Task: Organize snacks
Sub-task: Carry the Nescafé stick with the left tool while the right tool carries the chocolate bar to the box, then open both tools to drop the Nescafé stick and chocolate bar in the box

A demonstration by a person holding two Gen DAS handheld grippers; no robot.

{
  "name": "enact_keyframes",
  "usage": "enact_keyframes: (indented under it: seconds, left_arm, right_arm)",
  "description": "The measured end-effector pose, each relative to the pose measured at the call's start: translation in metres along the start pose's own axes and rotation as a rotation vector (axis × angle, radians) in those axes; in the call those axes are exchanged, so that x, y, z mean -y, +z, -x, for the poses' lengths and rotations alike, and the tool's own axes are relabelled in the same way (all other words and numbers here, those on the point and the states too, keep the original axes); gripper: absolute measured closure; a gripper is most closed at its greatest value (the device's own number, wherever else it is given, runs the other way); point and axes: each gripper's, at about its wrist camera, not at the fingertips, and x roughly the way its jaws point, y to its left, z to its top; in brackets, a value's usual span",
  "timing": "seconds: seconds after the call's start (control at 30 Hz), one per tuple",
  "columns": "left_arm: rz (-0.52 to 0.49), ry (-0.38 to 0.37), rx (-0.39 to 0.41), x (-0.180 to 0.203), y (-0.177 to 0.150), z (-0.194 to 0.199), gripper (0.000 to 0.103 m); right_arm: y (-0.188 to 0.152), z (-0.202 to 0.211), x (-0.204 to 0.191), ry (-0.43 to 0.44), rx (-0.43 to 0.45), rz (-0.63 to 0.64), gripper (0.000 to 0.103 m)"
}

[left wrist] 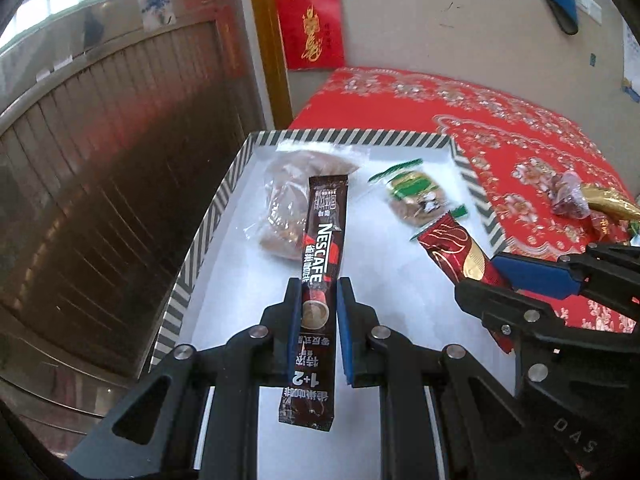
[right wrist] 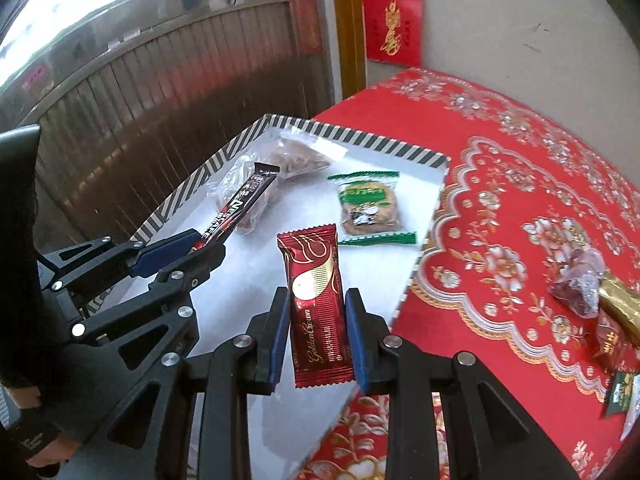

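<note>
My left gripper (left wrist: 319, 292) is shut on a brown Nescafe stick (left wrist: 324, 240), held above a white box (left wrist: 216, 208) with a black-and-white striped rim. My right gripper (right wrist: 317, 302) is shut on a red Golden Crown wafer packet (right wrist: 316, 280) over the same box (right wrist: 400, 152). Each gripper shows in the other's view: the right gripper (left wrist: 480, 274) with its red wafer packet (left wrist: 460, 252), the left gripper (right wrist: 208, 245) with its Nescafe stick (right wrist: 244, 208). In the box lie a clear bag of brown snacks (left wrist: 284, 208) and a green-wrapped biscuit (right wrist: 368, 208).
The box sits at the left edge of a red flowered tablecloth (right wrist: 520, 200). On the cloth to the right lie a clear pouch of dark red sweets (right wrist: 580, 284), a gold packet (right wrist: 622, 312) and other small packets (right wrist: 618, 396). A wooden slatted door (left wrist: 100, 160) stands beyond the left side.
</note>
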Motion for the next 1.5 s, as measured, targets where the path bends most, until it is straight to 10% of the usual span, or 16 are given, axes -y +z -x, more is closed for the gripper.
enact_keyframes:
  seconds: [0.63,1.07,1.5]
  left_arm:
    - [-0.089,0.099,-0.075,-0.001,-0.001,-0.019,0.081]
    - [-0.033,0.143,-0.095,-0.019,0.001,-0.022,0.035]
    - [0.045,0.123,-0.033,-0.018,-0.007,-0.001,0.016]
  right_arm:
    - [-0.001,-0.034,-0.008,-0.008,-0.073,0.015,0.076]
    - [0.0,-0.034,-0.006,0.019,-0.064,-0.015,0.074]
    - [-0.011,0.001,0.007,0.056,0.019,-0.067,0.055]
